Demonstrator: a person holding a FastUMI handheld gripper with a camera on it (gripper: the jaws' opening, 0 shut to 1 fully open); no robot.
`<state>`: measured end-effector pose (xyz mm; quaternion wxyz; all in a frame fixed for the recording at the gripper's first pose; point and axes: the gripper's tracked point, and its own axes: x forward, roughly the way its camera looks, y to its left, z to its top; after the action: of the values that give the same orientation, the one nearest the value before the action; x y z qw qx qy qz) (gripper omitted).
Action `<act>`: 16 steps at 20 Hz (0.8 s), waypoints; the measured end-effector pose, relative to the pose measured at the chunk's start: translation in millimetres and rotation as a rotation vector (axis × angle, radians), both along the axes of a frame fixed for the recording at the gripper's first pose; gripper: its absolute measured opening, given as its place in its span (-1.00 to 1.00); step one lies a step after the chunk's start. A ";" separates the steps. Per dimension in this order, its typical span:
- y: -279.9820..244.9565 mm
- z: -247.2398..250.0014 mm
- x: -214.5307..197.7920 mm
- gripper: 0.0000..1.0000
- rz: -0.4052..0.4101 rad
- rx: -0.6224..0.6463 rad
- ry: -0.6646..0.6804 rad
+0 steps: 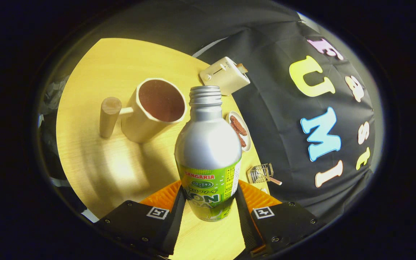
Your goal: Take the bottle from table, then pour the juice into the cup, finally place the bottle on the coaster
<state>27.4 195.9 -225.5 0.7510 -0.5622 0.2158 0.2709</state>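
Observation:
A silver bottle with a green label and an uncapped threaded neck stands between my fingers. My gripper is shut on the bottle, both fingers pressing on its lower, labelled part. The whole scene is tilted, and the bottle's mouth points toward the wooden cup. That cup, with a thick peg handle, stands on the wooden table just beyond the bottle and to the left of its neck. Its inside looks dark.
Beyond the bottle, near the table's far edge, stands a white toaster with toast in it. A small plate with brown food lies beside the bottle. A little wire rack sits near the right finger. The booth's black cloth hangs behind.

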 end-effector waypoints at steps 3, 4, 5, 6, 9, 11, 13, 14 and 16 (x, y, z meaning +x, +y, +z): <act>0.1 -3.4 -1.1 0.40 0.018 -0.067 0.000; 0.9 -4.8 -1.9 0.40 0.022 -0.085 0.002; 1.3 -4.4 -2.0 0.40 0.028 -0.105 0.003; 2.4 -2.9 -1.8 0.40 0.034 -0.126 0.001; 3.9 1.8 -0.3 0.40 0.045 -0.184 -0.004; 4.9 3.4 2.5 0.40 0.058 -0.226 -0.009; 5.3 7.7 3.0 0.40 0.072 -0.269 -0.013; 5.4 7.9 4.3 0.40 0.078 -0.288 -0.016; 5.6 10.2 6.4 0.40 0.086 -0.323 -0.021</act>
<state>33.7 201.5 -215.3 0.6408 -0.6870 0.2247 0.2587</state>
